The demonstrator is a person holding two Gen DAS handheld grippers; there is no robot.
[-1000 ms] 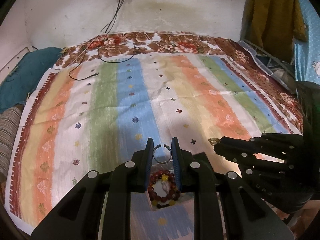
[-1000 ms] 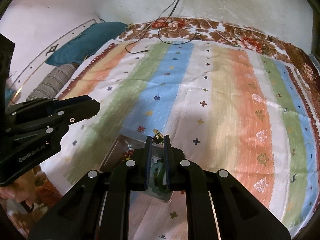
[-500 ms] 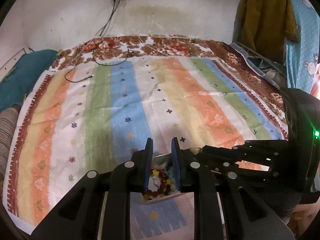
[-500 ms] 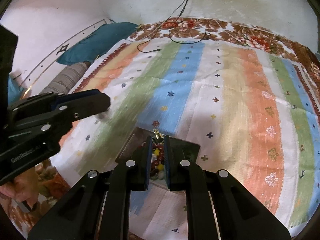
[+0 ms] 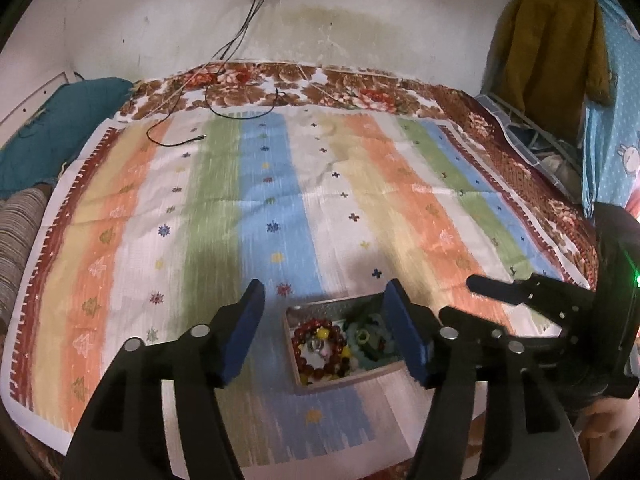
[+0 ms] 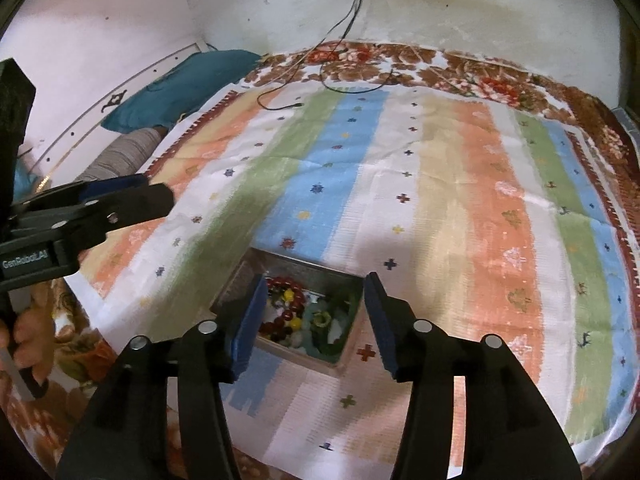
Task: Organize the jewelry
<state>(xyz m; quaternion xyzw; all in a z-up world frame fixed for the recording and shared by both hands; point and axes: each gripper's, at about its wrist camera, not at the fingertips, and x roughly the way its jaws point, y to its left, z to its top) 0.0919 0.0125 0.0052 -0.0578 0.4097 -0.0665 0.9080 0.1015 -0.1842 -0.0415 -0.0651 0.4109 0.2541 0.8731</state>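
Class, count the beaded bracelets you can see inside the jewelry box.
1: a red beaded bracelet coiled in the left half of the jewelry box. Green pieces fill the right half; others may be hidden beneath.

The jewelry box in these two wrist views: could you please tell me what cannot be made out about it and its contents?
- Left wrist view: the box has its right end hidden behind the left claw's right finger.
- Right wrist view: the box's left part is hidden by the right claw's left finger.
- Both views: green pieces beside the red bead bracelet are too small and blurred to identify.

A bed [image 5: 168,200] under a striped cloth [image 5: 360,208] carries a jewelry box [image 5: 344,382] and a black cable [image 5: 176,142].
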